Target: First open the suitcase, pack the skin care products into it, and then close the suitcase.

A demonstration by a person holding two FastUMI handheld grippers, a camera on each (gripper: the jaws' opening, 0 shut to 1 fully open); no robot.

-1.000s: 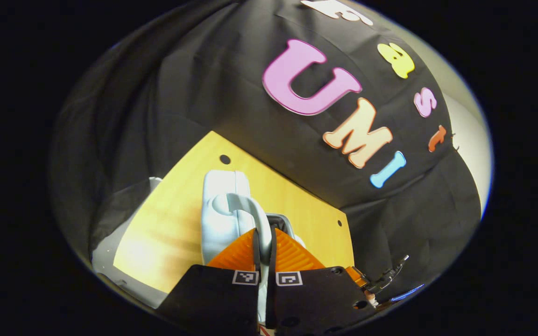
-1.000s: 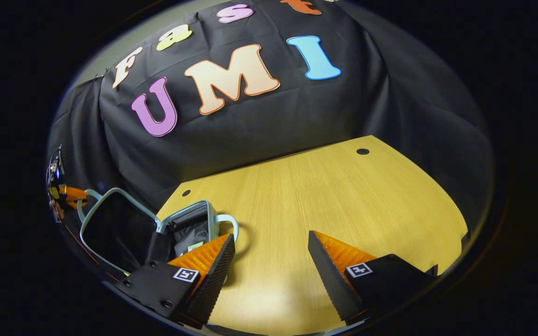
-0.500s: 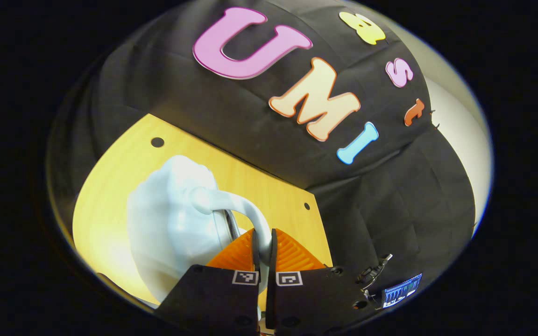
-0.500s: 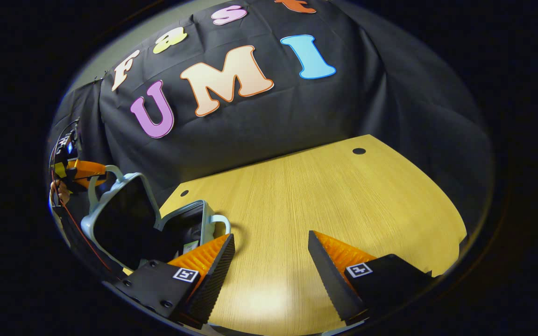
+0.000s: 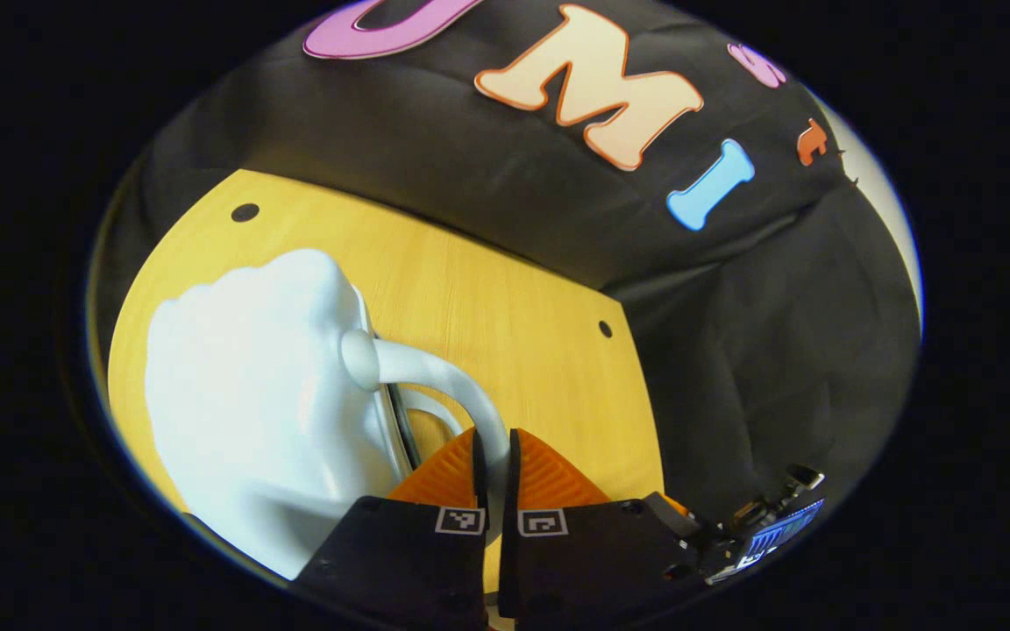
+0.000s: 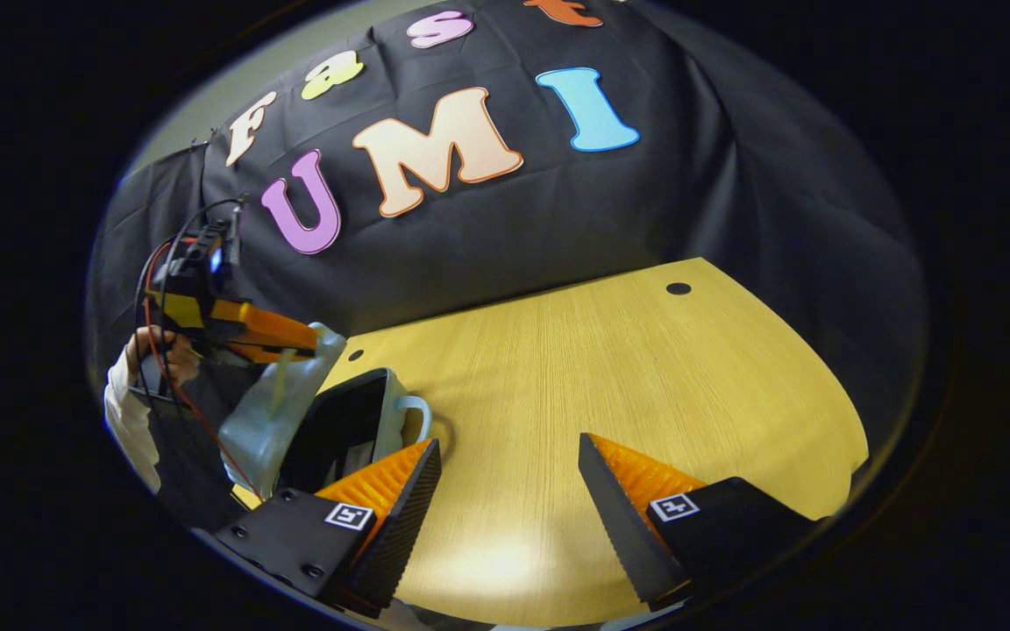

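A pale blue suitcase stands on the wooden table (image 6: pixel 601 368). In the left gripper view its lid (image 5: pixel 251 394) bulges at the left, and my left gripper (image 5: pixel 492 456) is shut on the lid's curved handle (image 5: pixel 444 377). The right gripper view shows the left gripper (image 6: pixel 290 337) holding that lid (image 6: pixel 273 412) steeply tilted over the suitcase base (image 6: pixel 387 407). The gap between lid and base is dark, and I cannot make out what lies inside. My right gripper (image 6: pixel 509 456) hangs open over bare table, to the right of the base.
A hand in a white sleeve (image 6: pixel 132 394) holds the left gripper at the far left. The table's back edge meets the black cloth wall (image 6: pixel 514 228). Round holes (image 6: pixel 679 288) mark the table's far corners. The other gripper's body (image 5: pixel 768 526) shows at lower right.
The left gripper has swung the lid up and over toward the base, from lying wide open to steeply tilted. The right gripper has stayed open and almost still.
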